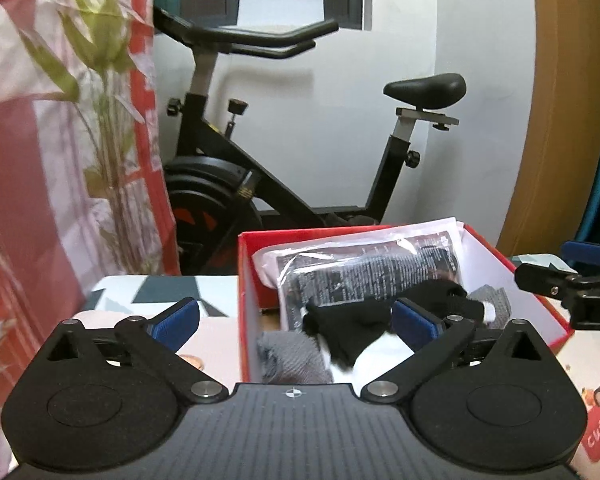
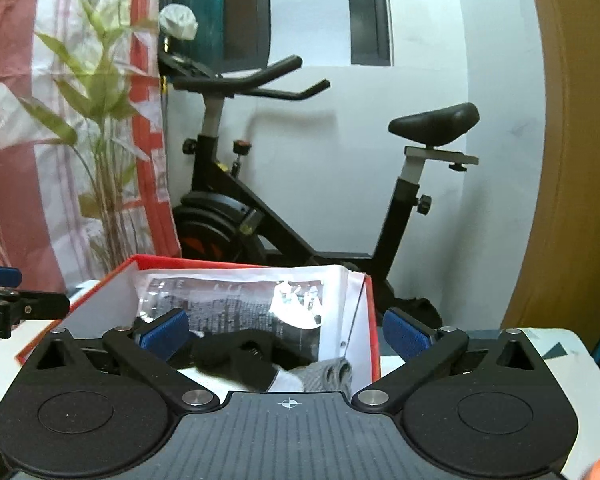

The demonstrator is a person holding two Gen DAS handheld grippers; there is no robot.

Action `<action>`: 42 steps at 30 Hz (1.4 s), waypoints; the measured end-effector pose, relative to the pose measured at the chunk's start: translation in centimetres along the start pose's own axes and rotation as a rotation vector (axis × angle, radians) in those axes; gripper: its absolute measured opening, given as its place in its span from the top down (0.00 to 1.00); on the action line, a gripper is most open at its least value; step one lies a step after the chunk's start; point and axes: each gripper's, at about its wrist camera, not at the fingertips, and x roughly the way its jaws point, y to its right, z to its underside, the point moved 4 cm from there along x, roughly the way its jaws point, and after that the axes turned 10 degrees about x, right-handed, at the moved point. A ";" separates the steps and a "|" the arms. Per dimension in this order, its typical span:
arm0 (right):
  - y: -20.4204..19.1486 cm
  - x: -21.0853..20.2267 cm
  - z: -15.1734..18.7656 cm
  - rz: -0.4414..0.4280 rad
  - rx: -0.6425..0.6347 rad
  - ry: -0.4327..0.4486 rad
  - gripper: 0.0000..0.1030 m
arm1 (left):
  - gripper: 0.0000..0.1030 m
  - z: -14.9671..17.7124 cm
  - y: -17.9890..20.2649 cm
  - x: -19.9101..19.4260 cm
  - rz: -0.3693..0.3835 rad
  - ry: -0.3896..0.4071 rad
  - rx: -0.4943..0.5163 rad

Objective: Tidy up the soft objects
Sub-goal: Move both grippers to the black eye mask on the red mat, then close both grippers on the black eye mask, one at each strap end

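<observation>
A red box [image 1: 247, 280] stands on the table and holds soft things: a black sock [image 1: 352, 328], a grey knit cloth [image 1: 292, 354], a white piece under them and a clear plastic packet [image 1: 364, 268] at the back. My left gripper [image 1: 296, 324] is open and empty, hovering at the box's near left corner. My right gripper [image 2: 284, 334] is open and empty over the box's [image 2: 374, 320] near right part, above the black sock [image 2: 236, 356] and a grey cloth [image 2: 332, 374]. The right gripper also shows at the right edge of the left wrist view [image 1: 580, 280].
The table [image 1: 148, 292] has a patterned cover. A black exercise bike [image 1: 268, 168] stands behind the box against a white wall. A red and white curtain and a leafy plant [image 1: 100, 100] stand at the left. A wooden panel [image 1: 560, 100] stands at the right.
</observation>
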 end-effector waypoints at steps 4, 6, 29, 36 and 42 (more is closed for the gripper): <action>-0.2 -2.4 1.6 -0.023 0.016 0.016 0.00 | 0.00 1.6 0.1 -2.8 -0.036 0.023 0.009; -0.3 -3.5 2.8 -0.042 0.032 0.011 0.00 | 0.00 2.5 0.3 -3.9 -0.047 0.024 0.010; -1.8 -5.7 17.9 -0.061 0.006 -0.439 0.00 | 0.00 14.9 3.2 -6.1 0.006 -0.211 -0.146; -2.0 -5.3 18.8 -0.060 -0.039 -0.496 0.00 | 0.00 15.8 3.6 -5.0 0.022 -0.252 -0.145; -1.7 -5.2 18.9 -0.050 -0.063 -0.486 0.00 | 0.00 16.1 3.7 -4.7 0.020 -0.265 -0.145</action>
